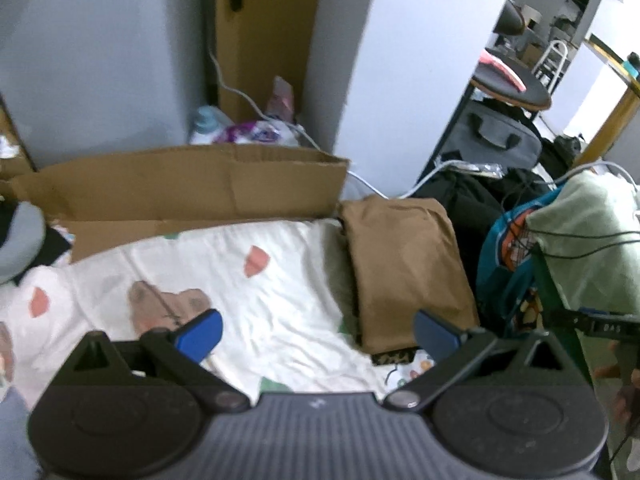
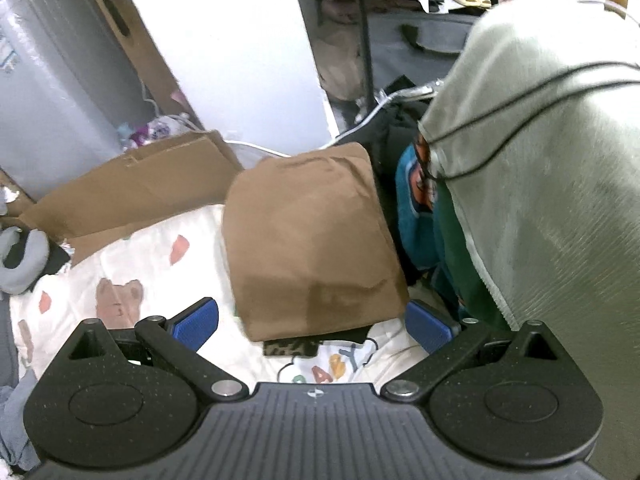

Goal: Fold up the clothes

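A folded brown garment (image 1: 404, 268) (image 2: 312, 240) lies on the right part of a white bedsheet (image 1: 248, 280) (image 2: 160, 264) printed with bears. It rests on a dark leopard-print item (image 2: 292, 347). My left gripper (image 1: 318, 334) hovers open over the sheet, with the brown garment ahead to the right and nothing between its blue pads. My right gripper (image 2: 312, 326) is open too, its pads on either side of the garment's near edge, without a grip on it. A pale green garment (image 2: 552, 216) (image 1: 588, 240) hangs at the right.
A flattened cardboard box (image 1: 180, 188) (image 2: 128, 192) stands behind the sheet. A teal printed cloth (image 1: 508, 256) (image 2: 416, 216) and black bags crowd the right. A grey neck pillow (image 2: 20, 256) lies at the left. White cables (image 1: 432, 176) run behind the garment.
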`<state>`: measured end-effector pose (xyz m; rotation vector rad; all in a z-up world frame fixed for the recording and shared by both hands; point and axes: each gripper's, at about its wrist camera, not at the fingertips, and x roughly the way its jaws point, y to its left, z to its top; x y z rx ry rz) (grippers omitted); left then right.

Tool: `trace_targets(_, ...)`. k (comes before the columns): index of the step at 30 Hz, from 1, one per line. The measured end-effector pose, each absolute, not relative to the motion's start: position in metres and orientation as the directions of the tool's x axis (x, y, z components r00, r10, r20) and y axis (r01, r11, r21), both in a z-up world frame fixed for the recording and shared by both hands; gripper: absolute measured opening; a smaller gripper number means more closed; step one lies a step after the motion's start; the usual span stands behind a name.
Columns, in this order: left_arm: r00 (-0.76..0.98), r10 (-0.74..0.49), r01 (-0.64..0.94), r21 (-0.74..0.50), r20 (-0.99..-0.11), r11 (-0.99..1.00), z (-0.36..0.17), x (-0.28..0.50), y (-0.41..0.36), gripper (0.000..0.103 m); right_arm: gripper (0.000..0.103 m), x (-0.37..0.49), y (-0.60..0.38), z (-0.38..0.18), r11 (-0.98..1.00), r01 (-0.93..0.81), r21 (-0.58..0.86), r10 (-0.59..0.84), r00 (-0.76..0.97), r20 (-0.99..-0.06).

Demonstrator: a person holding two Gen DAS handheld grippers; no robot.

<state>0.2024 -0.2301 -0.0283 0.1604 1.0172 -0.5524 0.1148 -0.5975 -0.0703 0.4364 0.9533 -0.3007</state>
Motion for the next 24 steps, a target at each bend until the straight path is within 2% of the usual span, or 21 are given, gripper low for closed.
trace_targets(9, 0.458, -0.285, 0.453, -0.055, -0.842, 0.890, 0.039, 0.190, -0.165, 0.103, 0.102, 0.118, -0.576, -0.019, 0.887, 0.396, 0.236, -0.029, 0.558, -0.829)
trace_targets(16, 0.492, -0.223, 0.402, -0.007, -0.841, 0.916, 0.094, 0.181, -0.107, 0.103, 0.102, 0.124, -0.536, 0.033, 0.911, 0.308, 0.273, 0.048, 0.579, -0.814)
trace_targets(24, 0.532, -0.182, 0.309, -0.010, -0.827, 0.951, 0.140, 0.165, -0.038, 0.103, 0.102, 0.125, -0.485, 0.080, 0.927, 0.233, 0.295, 0.085, 0.632, -0.770)
